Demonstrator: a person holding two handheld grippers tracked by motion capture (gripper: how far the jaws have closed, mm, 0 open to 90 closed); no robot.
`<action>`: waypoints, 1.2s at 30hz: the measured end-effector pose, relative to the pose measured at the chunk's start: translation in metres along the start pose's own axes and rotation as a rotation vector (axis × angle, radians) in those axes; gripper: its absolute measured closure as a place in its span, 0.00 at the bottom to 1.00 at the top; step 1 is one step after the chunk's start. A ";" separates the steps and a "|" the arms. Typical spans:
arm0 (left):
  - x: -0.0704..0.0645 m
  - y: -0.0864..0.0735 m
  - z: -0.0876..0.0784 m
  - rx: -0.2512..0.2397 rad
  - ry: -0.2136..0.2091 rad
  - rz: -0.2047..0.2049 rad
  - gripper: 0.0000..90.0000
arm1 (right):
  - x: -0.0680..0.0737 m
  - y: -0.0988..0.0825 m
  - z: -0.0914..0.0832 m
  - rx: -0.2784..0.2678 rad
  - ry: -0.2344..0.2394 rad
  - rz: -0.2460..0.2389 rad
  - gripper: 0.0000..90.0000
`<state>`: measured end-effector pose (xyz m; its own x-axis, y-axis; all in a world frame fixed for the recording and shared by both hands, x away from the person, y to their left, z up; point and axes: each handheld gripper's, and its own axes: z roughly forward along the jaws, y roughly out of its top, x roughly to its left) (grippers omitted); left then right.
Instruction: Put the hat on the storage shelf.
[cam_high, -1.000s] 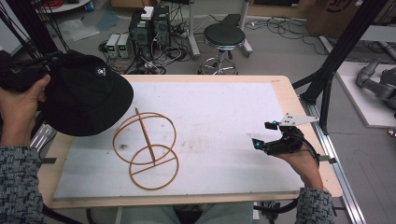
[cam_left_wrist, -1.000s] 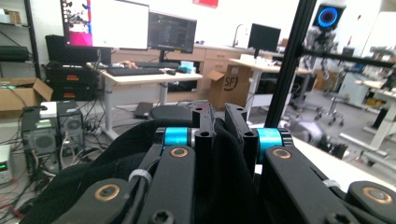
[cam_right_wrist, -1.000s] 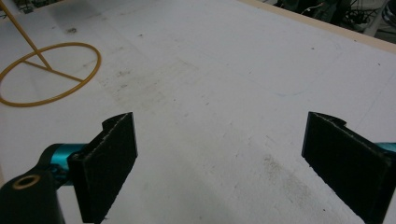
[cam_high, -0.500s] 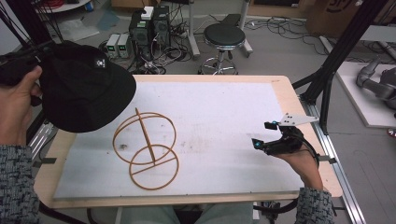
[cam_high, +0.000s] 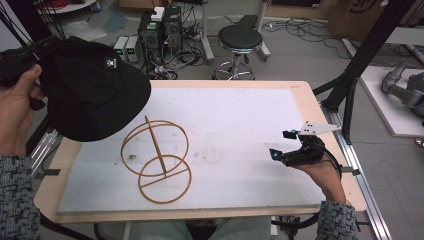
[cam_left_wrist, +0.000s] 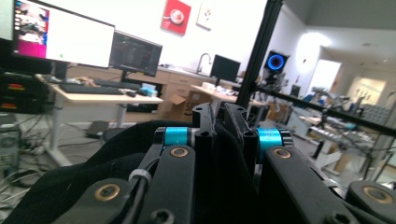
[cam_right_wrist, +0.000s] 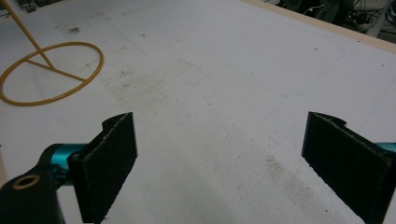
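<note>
**A:** Where is the cap (cam_high: 90, 95), and how is it held?

**B:** Your left gripper (cam_left_wrist: 229, 135) has its jaws clenched on a fold of the cap's fabric, up at the tabletop's (cam_high: 240, 125) left edge, with the brim hanging over the stand (cam_high: 157, 157) without touching it. Your right gripper (cam_right_wrist: 219, 158) rests low at the right side, jaws released and holding nothing.

**A:** What could go wrong from here?

**B:** The pinch takes little cloth, so a quick swing may pull the cap free. Lower it off-centre and the brim will likely catch the upper hoop and tip the light wire stand. With your right gripper well apart, nothing steadies the base.
</note>
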<state>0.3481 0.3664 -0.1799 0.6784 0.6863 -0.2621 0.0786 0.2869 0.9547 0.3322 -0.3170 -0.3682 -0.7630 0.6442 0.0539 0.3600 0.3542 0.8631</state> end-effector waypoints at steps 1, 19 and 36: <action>-0.001 0.001 0.000 -0.003 -0.010 -0.001 0.91 | 0.000 0.000 0.000 0.000 0.001 0.001 0.11; -0.025 0.005 0.010 -0.007 -0.149 -0.076 0.91 | 0.000 0.000 0.001 0.001 0.001 -0.005 0.11; -0.055 0.001 0.026 0.037 -0.268 -0.061 0.91 | 0.000 0.000 0.000 0.002 0.002 -0.002 0.11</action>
<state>0.3303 0.3114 -0.1612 0.8404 0.4658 -0.2769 0.1480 0.2943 0.9442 0.3325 -0.3168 -0.3678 -0.7645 0.6425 0.0530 0.3595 0.3566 0.8623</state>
